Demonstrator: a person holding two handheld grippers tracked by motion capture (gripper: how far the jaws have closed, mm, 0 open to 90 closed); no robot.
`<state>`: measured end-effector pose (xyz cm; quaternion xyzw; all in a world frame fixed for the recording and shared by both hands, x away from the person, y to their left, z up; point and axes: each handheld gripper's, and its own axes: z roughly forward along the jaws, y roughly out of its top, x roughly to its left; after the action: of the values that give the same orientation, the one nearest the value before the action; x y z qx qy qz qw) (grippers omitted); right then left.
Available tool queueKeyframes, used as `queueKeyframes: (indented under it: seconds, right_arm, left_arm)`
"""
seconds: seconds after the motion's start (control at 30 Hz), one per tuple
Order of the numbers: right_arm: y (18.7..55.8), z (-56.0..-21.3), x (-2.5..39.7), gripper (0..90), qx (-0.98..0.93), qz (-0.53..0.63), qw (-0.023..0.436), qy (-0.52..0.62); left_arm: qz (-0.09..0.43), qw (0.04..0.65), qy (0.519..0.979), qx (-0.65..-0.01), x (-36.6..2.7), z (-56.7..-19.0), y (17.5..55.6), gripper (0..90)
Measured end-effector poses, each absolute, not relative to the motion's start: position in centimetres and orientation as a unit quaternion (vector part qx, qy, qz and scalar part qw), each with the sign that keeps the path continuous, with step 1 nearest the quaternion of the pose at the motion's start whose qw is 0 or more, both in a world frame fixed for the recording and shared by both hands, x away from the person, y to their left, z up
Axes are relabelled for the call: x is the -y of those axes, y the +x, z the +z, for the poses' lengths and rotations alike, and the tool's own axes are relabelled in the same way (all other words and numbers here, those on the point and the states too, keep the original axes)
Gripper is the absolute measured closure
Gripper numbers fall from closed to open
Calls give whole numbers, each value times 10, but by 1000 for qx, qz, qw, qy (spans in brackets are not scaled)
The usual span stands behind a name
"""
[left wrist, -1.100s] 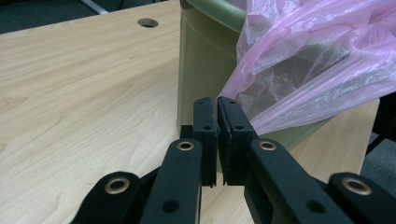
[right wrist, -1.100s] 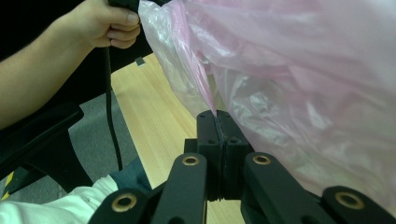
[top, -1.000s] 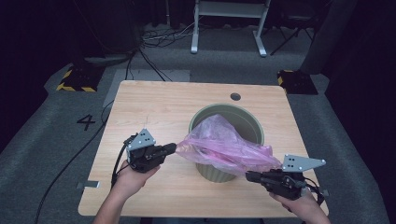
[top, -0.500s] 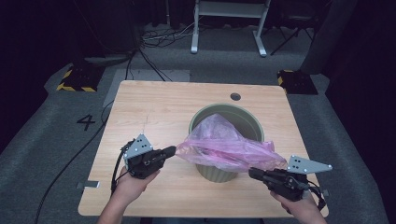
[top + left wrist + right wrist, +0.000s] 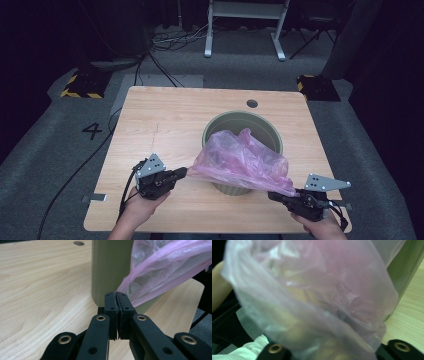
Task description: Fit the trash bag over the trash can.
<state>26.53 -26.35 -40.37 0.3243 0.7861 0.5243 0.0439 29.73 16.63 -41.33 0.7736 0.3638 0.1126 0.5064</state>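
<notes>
On the table: everything sits on a pale rectangular wooden tabletop (image 5: 165, 125), with a small round dark cable hole (image 5: 252, 103) near its far edge.
Floor: grey carpet around the table, bearing a painted number 4 (image 5: 92, 131) at the left.
Bin: an olive-green round plastic waste bin (image 5: 235, 125) stands upright right of the table's middle, towards the near edge; in the left gripper view its wall (image 5: 110, 267) rises just past the jaws.
Bag: a thin translucent pink plastic bag (image 5: 242, 160) lies stretched across the bin's near rim, part over the opening, part hanging out towards the person (pulled taut between the two tools).
Bag up close: in the right gripper view the pink film (image 5: 312, 297) hangs blurred right before the camera, the green bin wall (image 5: 407, 267) beside it.
Left gripper (image 5: 181, 172): held in the person's left hand (image 5: 137, 207) left of the bin; its black jaws are clenched tight on the bag's left corner (image 5: 125, 296).
Right gripper (image 5: 272, 196): held at the near right corner of the table, at the bag's right end; the film hides its jaw tips, so I cannot tell whether they are clamped.
</notes>
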Motion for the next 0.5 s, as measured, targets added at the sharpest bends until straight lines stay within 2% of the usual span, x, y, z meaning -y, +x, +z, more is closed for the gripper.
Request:
queueKeyframes:
  seconds: [0.17,0.23,0.37,0.5]
  right_arm:
    - [258,-389,272,556,-754,577,61,308]
    - [254,-381,276,466,-747,585,69,307]
    - [245,-363,285,435,-730,613,77,293]
    - [242,-350,294,449,-717,616,117,305]
  left_arm:
    - [116,533,762,-349,-170,-404,295,692]
    - [118,541,761,-339,-173,-401,293,655]
    - [129,556,754,-324,-177,-390,284,556]
    - [136,566,751,-310,-177,-380,279,541]
